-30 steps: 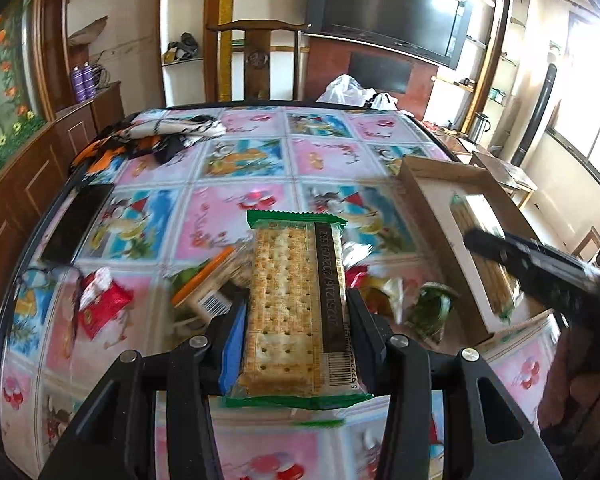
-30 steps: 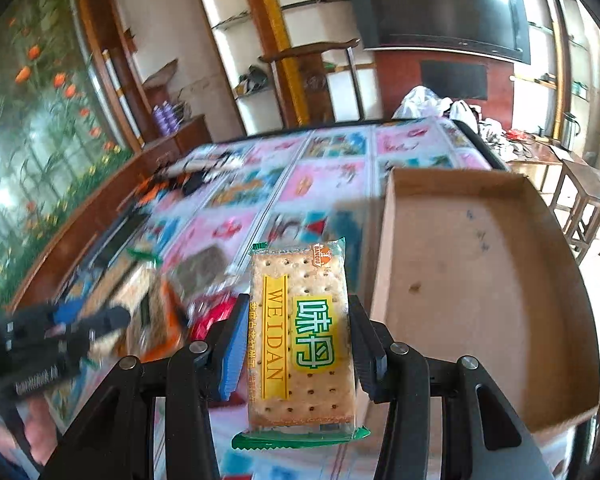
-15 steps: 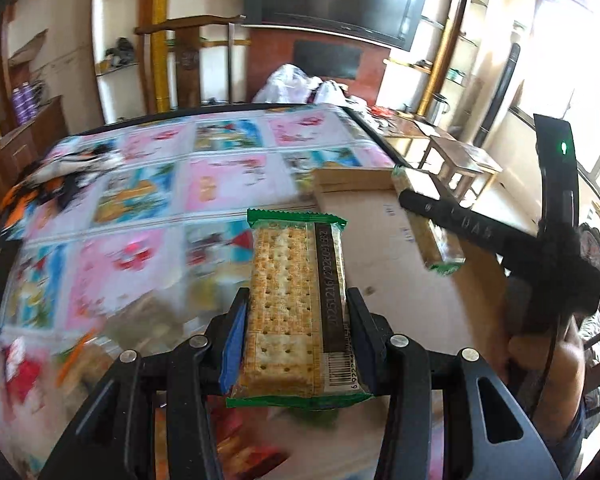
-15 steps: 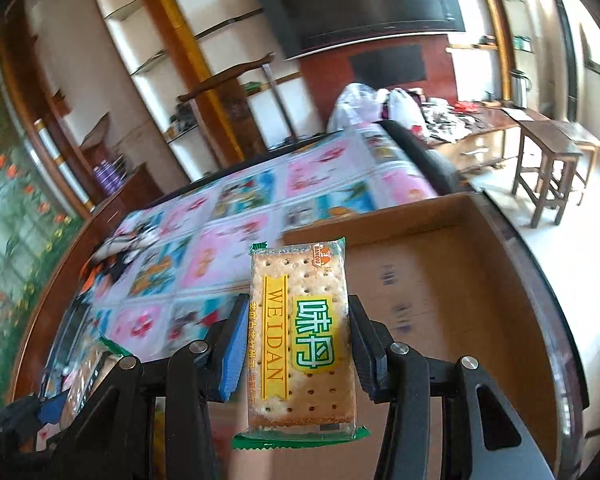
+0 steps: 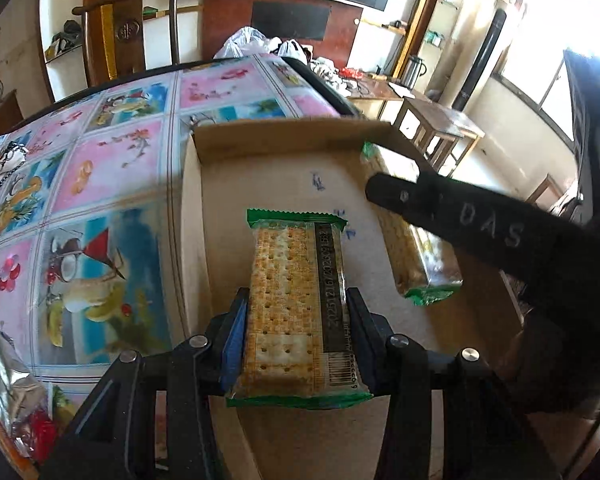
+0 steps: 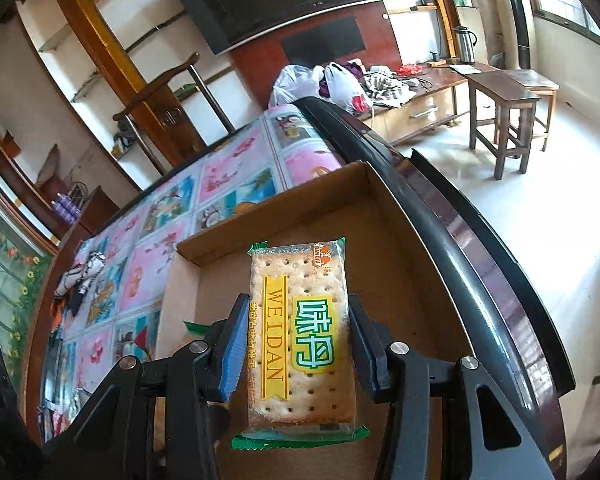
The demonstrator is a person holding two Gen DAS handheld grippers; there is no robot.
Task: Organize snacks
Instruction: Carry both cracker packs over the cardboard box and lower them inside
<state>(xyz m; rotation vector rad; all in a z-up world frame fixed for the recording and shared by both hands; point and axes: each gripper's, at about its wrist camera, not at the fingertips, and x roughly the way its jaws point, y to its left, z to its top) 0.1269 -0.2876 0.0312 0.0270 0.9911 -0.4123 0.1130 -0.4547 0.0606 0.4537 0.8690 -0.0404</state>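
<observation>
My left gripper [image 5: 296,312] is shut on a cracker pack [image 5: 296,296] with green ends, barcode side up, held over the shallow cardboard box [image 5: 260,140]. My right gripper [image 6: 298,328] is shut on a second cracker pack [image 6: 304,332], labelled WEIDAN, held over the right side of the same box [image 6: 384,216]. In the left wrist view the right gripper's finger [image 5: 452,212] and its pack [image 5: 420,264] show at the box's right side. The box floor looks bare.
The box lies on a round table with a picture-tile cloth [image 5: 112,168] and a dark rim [image 6: 452,216]. Several loose snack packets [image 5: 16,400] lie at the near left. A wooden chair [image 5: 132,28] stands behind the table. Stools [image 6: 504,112] stand right.
Both grippers have swung right from the snack pile to over the cardboard box, each still holding its cracker pack. The right gripper has gone to the box's right side.
</observation>
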